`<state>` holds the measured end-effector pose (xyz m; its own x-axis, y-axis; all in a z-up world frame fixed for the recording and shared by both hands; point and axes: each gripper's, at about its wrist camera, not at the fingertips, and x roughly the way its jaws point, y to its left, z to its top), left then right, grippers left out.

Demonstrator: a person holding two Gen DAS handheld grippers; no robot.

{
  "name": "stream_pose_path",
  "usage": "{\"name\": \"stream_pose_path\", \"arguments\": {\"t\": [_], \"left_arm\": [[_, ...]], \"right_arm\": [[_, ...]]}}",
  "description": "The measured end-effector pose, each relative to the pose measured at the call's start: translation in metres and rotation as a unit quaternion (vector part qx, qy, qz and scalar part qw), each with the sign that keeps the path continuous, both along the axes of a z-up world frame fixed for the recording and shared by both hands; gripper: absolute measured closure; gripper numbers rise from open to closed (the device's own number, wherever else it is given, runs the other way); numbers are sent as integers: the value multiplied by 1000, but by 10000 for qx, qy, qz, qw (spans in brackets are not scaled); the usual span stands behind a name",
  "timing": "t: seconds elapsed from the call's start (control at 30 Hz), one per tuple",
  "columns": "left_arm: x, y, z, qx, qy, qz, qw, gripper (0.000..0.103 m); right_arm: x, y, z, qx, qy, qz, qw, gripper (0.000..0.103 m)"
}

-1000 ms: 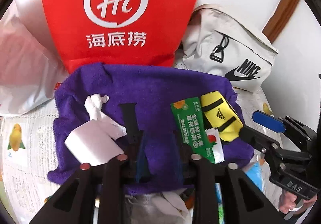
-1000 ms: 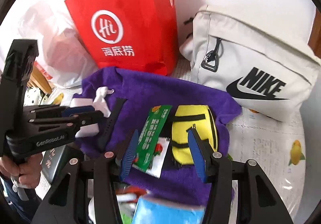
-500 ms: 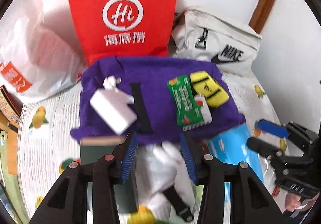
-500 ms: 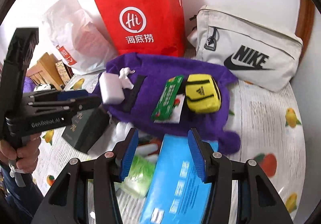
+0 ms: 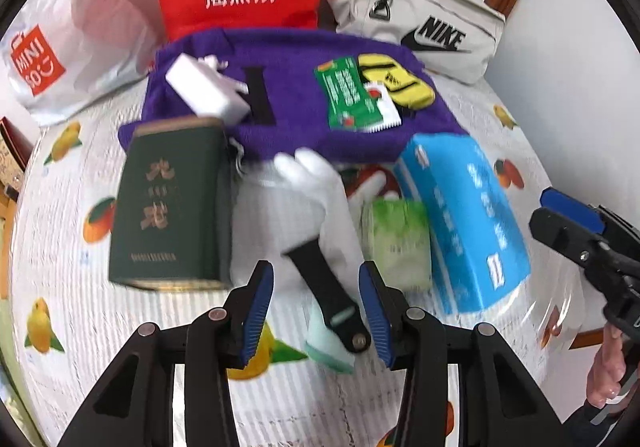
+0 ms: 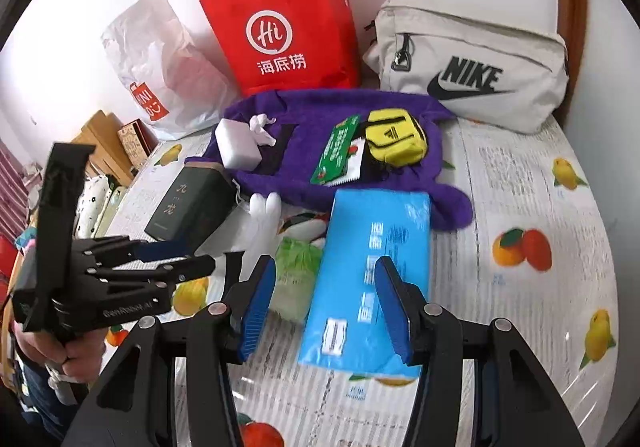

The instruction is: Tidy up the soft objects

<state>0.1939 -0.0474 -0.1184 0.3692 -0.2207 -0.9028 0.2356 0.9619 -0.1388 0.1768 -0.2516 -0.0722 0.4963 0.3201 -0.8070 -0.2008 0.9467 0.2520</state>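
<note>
A purple towel [image 5: 296, 95] [image 6: 316, 115] lies at the back of the table with a white pack [image 5: 206, 93], a black strap [image 5: 260, 95], a green sachet [image 5: 346, 95] and a yellow pouch [image 5: 398, 83] [image 6: 396, 139] on it. In front lie a white glove [image 5: 316, 183] [image 6: 264, 219], a black strap [image 5: 324, 287], a green soft pack [image 5: 396, 239] [image 6: 296, 271] and a blue tissue pack [image 5: 464, 211] [image 6: 368, 271]. My left gripper [image 5: 316, 315] is open over the black strap. My right gripper [image 6: 324, 303] is open over the blue pack's near end.
A dark green tin box [image 5: 172, 203] [image 6: 188, 203] lies left of the glove. A red paper bag [image 6: 284, 35], a white plastic bag [image 6: 164, 71] and a beige Nike bag [image 6: 472, 67] stand at the back against the wall. The fruit-print tablecloth [image 6: 520, 247] covers the table.
Both grippers have pulled back and up from the purple towel. The tin box, glove, green pack and blue pack have come into view in front of it. Both stay open.
</note>
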Motion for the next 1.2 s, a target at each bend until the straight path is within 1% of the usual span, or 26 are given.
{"name": "stream_pose_path", "arguments": {"t": [0.17, 0.27, 0.37, 0.47, 0.57, 0.6, 0.7, 0.77, 0.87, 1.07, 1.2], "left_arm": [[-11, -5, -15, -29, 133, -19, 9999, 61], [-12, -7, -24, -66, 174, 18, 9998, 61], [-10, -11, -32, -8, 161, 47, 9999, 61], [-7, -12, -42, 157, 199, 134, 9996, 61], [-7, -14, -47, 210, 176, 115, 9996, 61], [-8, -16, -48, 252, 150, 64, 9995, 61], [-12, -16, -47, 297, 68, 0, 9995, 68], [-14, -13, -46, 296, 83, 27, 9995, 68], [-15, -9, -43, 407, 102, 59, 9991, 68], [-4, -11, -34, 299, 75, 180, 9994, 68], [5, -20, -46, 478, 154, 198, 9985, 68]], "right_arm": [[-13, 1, -8, -106, 118, 61, 9999, 52], [-20, 1, -12, -178, 114, 94, 9997, 52], [-27, -2, -15, -185, 119, 97, 9997, 52], [-32, -6, -19, -132, 137, 77, 9998, 52], [-34, -10, -26, -124, 228, 86, 9996, 52], [-33, -11, -29, -138, 260, 80, 9995, 52], [-34, -14, -36, -124, 357, 59, 9993, 52], [-36, -16, -39, -99, 366, 44, 9993, 52], [-37, -18, -39, -50, 342, 53, 9994, 52], [-35, -22, -45, 80, 383, 35, 9992, 51], [-37, -23, -43, 101, 354, 32, 9993, 51]]}}
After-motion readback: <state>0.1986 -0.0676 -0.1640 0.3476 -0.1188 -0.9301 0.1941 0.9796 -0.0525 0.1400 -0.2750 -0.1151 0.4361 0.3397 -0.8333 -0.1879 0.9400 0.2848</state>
